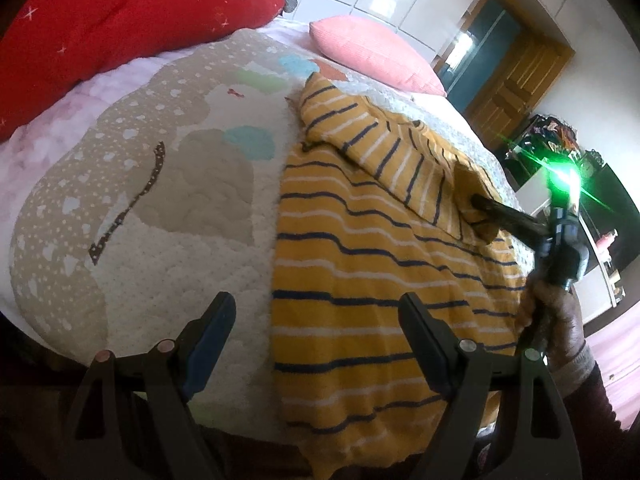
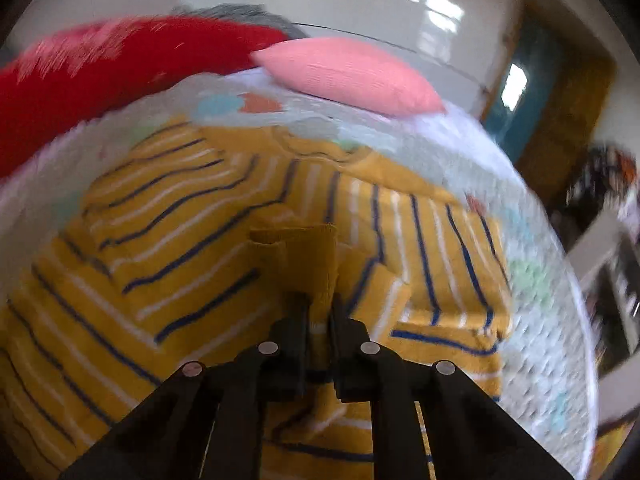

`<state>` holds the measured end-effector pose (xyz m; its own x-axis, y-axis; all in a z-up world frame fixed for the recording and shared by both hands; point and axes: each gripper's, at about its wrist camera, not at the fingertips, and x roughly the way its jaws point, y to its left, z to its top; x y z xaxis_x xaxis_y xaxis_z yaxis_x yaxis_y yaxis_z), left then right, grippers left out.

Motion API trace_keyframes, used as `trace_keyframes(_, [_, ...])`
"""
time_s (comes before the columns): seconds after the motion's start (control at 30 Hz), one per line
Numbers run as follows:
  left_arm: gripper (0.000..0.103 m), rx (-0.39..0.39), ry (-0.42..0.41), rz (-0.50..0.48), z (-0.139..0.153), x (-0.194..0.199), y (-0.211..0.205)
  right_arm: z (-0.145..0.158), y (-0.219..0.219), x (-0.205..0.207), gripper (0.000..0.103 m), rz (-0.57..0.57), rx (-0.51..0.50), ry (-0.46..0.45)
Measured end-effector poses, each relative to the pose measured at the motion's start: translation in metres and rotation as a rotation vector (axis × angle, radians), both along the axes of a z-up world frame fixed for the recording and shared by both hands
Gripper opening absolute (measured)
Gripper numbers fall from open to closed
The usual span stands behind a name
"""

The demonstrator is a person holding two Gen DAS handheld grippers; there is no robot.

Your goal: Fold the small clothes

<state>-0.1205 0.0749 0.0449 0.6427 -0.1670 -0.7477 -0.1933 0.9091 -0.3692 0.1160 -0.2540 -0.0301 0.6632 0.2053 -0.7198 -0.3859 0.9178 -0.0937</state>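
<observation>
A small yellow shirt with navy and white stripes (image 1: 372, 280) lies on the bed, its far sleeve folded across the body. My left gripper (image 1: 316, 320) is open and empty, just above the shirt's near left edge. My right gripper (image 2: 318, 300) is shut on the plain yellow cuff (image 2: 304, 252) of a sleeve and holds it over the shirt's body (image 2: 160, 240). In the left wrist view the right gripper's fingers (image 1: 496, 214) pinch the cloth at the shirt's right side. The right wrist view is blurred by motion.
The shirt rests on a quilted white and beige blanket (image 1: 152, 200). A red pillow (image 1: 120, 20) and a pink pillow (image 1: 376, 52) lie at the head of the bed. A wooden door (image 1: 516, 84) and dark shelves (image 1: 592, 208) stand to the right.
</observation>
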Motion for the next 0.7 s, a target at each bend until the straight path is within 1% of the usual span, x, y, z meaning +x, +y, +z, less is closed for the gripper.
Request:
trace_keyframes(0.07, [0.082, -0.002, 0.001, 0.006, -0.001, 0.000, 0.003, 0.004, -0.029, 0.005, 0.007, -0.080, 0.084, 0.018])
trace_keyframes(0.1, [0.082, -0.006, 0.006, 0.008, -0.003, 0.001, 0.005, 0.004, -0.053, 0.010, 0.007, -0.153, 0.147, 0.037])
trace_keyframes(0.13, [0.082, -0.011, 0.011, 0.011, -0.005, 0.002, 0.005, 0.003, -0.073, 0.013, 0.007, -0.208, 0.182, 0.057])
trace_keyframes(0.23, [0.082, -0.025, 0.013, 0.004, -0.006, 0.002, 0.001, -0.006, -0.112, 0.017, 0.008, -0.324, 0.235, 0.111])
trace_keyframes(0.27, [0.082, -0.023, 0.011, -0.001, -0.006, 0.002, 0.000, -0.006, -0.119, 0.015, 0.012, -0.338, 0.246, 0.117])
trace_keyframes(0.3, [0.082, -0.016, 0.012, -0.007, -0.006, 0.003, -0.003, -0.006, -0.129, 0.010, 0.025, -0.355, 0.278, 0.124])
trace_keyframes(0.33, [0.082, -0.008, 0.014, -0.015, -0.006, 0.003, -0.007, -0.004, -0.131, 0.008, 0.032, -0.361, 0.294, 0.126])
trace_keyframes(0.37, [0.082, -0.005, 0.016, -0.019, -0.007, 0.003, -0.009, -0.002, -0.137, 0.001, 0.047, -0.358, 0.326, 0.126])
trace_keyframes(0.4, [0.082, -0.003, 0.018, -0.024, -0.007, 0.004, -0.011, 0.001, -0.145, -0.009, 0.059, -0.344, 0.377, 0.125])
trace_keyframes(0.47, [0.082, 0.002, 0.025, -0.031, -0.009, 0.005, -0.014, 0.004, -0.154, -0.024, 0.063, -0.323, 0.425, 0.132])
trace_keyframes(0.53, [0.082, 0.000, 0.035, -0.035, -0.011, 0.006, -0.017, 0.004, -0.162, -0.039, 0.063, -0.293, 0.448, 0.158])
trace_keyframes(0.63, [0.082, 0.000, 0.037, -0.040, -0.015, 0.007, -0.022, 0.003, -0.167, -0.056, 0.064, -0.274, 0.443, 0.189])
trace_keyframes(0.7, [0.083, 0.016, 0.039, -0.039, -0.018, 0.008, -0.025, -0.002, -0.171, -0.067, 0.067, -0.270, 0.437, 0.220])
